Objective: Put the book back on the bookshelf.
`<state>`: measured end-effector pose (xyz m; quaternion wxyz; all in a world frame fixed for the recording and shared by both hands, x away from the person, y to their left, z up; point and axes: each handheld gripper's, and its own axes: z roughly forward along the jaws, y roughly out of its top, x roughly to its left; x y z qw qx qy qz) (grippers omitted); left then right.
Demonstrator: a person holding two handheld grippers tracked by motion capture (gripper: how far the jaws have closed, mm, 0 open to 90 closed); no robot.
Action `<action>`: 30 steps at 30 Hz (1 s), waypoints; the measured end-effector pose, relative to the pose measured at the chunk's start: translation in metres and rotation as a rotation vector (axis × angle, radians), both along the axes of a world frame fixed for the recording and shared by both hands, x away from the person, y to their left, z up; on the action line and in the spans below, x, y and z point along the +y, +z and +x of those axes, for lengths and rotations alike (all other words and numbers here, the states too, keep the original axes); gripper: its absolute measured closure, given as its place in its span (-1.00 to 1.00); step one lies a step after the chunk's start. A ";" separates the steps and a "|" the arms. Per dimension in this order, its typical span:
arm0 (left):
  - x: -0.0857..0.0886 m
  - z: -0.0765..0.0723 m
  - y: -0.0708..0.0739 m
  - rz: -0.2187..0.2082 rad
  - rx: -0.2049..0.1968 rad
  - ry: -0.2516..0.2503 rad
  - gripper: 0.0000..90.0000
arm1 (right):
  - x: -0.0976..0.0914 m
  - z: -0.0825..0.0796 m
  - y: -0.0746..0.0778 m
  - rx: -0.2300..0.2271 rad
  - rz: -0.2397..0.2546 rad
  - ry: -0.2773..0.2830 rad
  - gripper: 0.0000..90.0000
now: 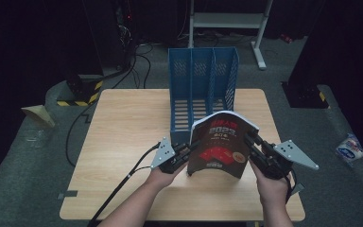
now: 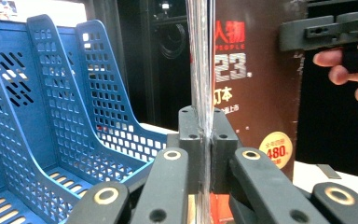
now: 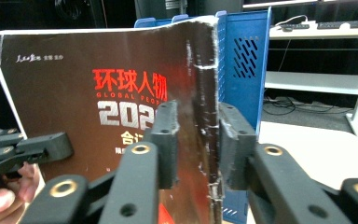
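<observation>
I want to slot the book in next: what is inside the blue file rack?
The blue file rack shows bare slatted floors in its compartments; the book covers the front of the right ones.

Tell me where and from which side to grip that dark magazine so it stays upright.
Grip the magazine at its two vertical edges, one gripper from each side. It stands upright and thin, so each edge fits between jaws. The left gripper is already shut on the page edge, the right gripper on the worn spine.

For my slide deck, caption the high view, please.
Two handheld grippers, left and right, hold a book upright before a blue file rack.
</observation>
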<state>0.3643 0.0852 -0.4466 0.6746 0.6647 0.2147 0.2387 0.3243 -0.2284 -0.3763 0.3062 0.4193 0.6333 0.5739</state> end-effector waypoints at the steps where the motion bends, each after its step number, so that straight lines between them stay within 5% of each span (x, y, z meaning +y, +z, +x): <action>1: 0.000 0.000 0.000 0.002 -0.001 0.003 0.92 | 0.000 -0.002 0.000 0.002 -0.001 -0.003 0.67; 8: 0.000 0.004 0.000 0.022 0.036 0.055 0.78 | 0.003 -0.012 0.002 0.002 -0.033 0.000 0.90; 25: 0.004 0.014 -0.001 0.068 0.110 0.093 0.32 | 0.008 -0.026 0.004 -0.023 -0.048 0.068 0.92; 30: 0.014 0.007 -0.004 0.094 0.120 0.098 0.15 | 0.010 -0.029 0.004 -0.032 -0.039 0.068 0.92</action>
